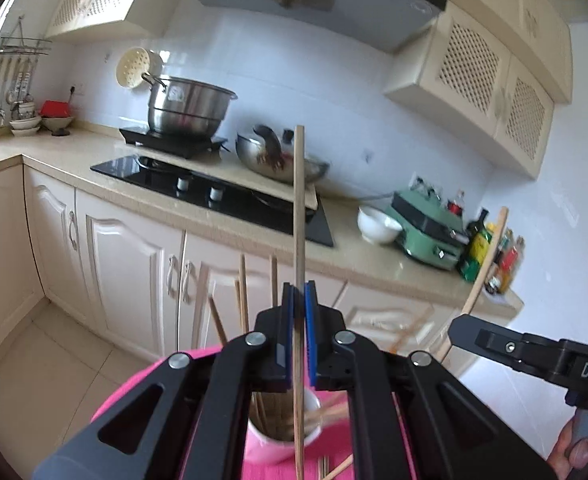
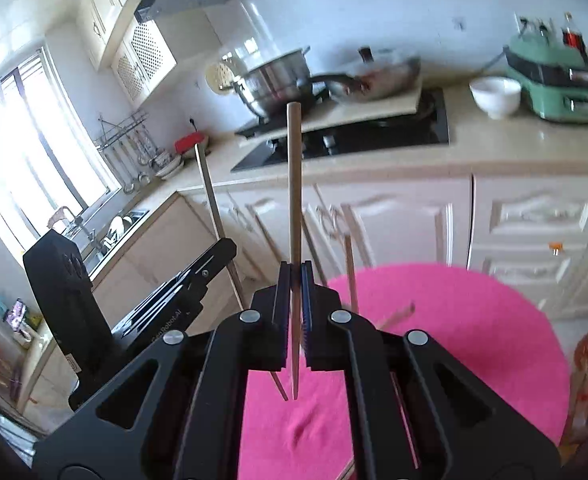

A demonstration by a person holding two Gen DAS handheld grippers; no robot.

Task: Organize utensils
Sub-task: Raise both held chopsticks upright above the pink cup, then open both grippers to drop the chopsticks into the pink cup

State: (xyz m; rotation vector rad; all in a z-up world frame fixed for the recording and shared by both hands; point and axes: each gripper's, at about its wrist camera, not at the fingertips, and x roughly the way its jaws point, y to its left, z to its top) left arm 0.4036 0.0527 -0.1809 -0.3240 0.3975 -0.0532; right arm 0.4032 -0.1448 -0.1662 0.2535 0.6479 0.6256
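The left gripper (image 1: 298,300) is clamped tight on a long pale wooden chopstick (image 1: 298,208) that stands upright between its blue pads (image 1: 288,308), its lower end reaching down past a white ceramic cup (image 1: 313,400) holding more chopsticks, which sits on a round pink cloth-covered table (image 1: 262,464) near its edge. The right gripper (image 2: 295,280) is likewise closed hard on a second wooden chopstick (image 2: 294,184), held upright above the pink cloth. Cream kitchen cabinets (image 1: 130,264) stand behind.
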